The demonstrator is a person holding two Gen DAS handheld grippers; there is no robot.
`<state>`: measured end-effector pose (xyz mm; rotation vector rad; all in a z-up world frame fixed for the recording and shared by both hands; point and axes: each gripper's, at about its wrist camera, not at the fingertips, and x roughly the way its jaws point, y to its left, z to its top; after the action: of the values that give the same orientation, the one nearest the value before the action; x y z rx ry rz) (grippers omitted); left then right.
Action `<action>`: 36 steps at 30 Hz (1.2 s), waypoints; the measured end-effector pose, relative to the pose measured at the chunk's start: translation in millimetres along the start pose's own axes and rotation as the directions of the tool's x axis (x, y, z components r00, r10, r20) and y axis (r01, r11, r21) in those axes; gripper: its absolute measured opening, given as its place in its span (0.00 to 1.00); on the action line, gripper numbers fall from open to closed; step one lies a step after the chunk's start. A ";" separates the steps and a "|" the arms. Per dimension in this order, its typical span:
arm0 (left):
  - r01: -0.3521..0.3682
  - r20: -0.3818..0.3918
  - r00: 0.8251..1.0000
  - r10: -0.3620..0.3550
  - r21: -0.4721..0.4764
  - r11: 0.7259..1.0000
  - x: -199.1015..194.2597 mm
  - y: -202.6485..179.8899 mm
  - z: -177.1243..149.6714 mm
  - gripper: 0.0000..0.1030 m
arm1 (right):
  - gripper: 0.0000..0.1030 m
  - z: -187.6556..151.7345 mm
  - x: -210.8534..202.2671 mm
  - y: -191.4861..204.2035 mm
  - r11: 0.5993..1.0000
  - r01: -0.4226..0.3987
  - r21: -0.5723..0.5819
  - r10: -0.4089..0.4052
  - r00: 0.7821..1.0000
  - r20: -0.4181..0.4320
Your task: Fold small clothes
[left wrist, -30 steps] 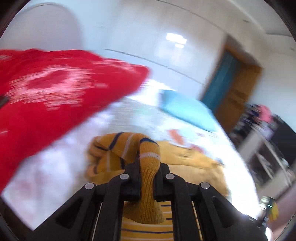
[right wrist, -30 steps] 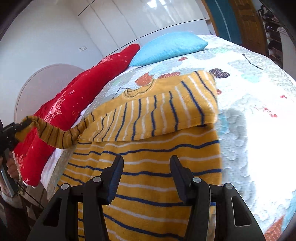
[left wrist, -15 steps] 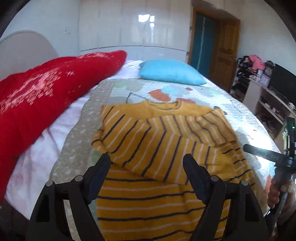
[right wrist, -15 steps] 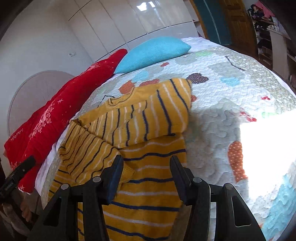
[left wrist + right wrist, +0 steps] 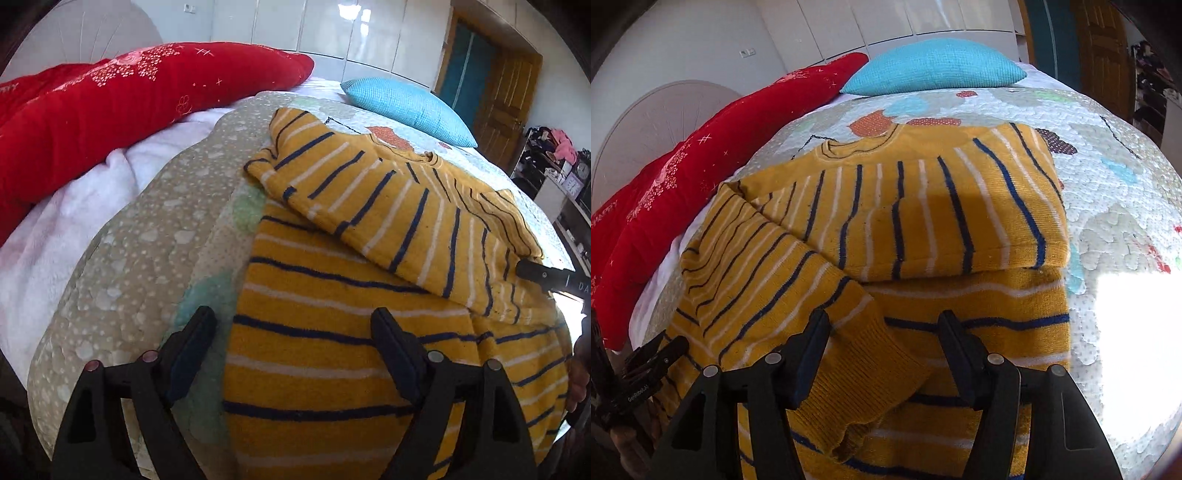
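The sweater (image 5: 923, 229) lies flat on the quilt (image 5: 1108, 192) of the bed, neck toward the pillow (image 5: 934, 66), with both sleeves folded in across the chest. We see the left sleeve (image 5: 798, 295) lying slantwise over the right sleeve (image 5: 942, 206), its ribbed cuff ending between the fingers of the right tool (image 5: 882, 350). The right tool is released and hovers just above that cuff, holding nothing. The left tool (image 5: 291, 350) is likewise released; it spans the sweater's left edge near the hem, one finger over the quilt and one over the knit.

We judge the next step to be folding the hem up toward the neck. Three faults are likely. If a tool pinches only the top layer, the back panel stays down and the fold skews. If the right tool catches the loose cuff with the hem, the sleeve drags out of place. The slant of the upper sleeve leaves a thick ridge, so the fold may bulge. The blanket (image 5: 110, 110) lies well apart at the left.
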<state>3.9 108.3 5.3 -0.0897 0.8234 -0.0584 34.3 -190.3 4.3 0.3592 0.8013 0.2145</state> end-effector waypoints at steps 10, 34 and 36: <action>-0.060 0.023 0.998 0.059 0.035 0.998 3.0 -9.1 -1.6 0.90 | 0.10 30.7 -33.2 14.5 0.994 -0.028 -0.105 0.036 0.996 0.078; -0.082 0.090 0.993 0.079 0.033 0.996 2.9 -11.5 -8.6 0.95 | 0.36 92.0 -3.5 83.6 0.974 -0.072 -0.216 0.084 0.995 0.046; -0.081 0.091 0.993 0.078 0.034 0.996 2.6 -11.2 -8.8 0.95 | 0.36 98.5 19.3 120.2 0.954 -0.131 -0.269 0.134 0.991 -0.007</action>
<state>-1.0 96.4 -1.5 -0.0237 0.7356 0.0053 113.3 -96.6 101.7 0.1568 0.7263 0.4425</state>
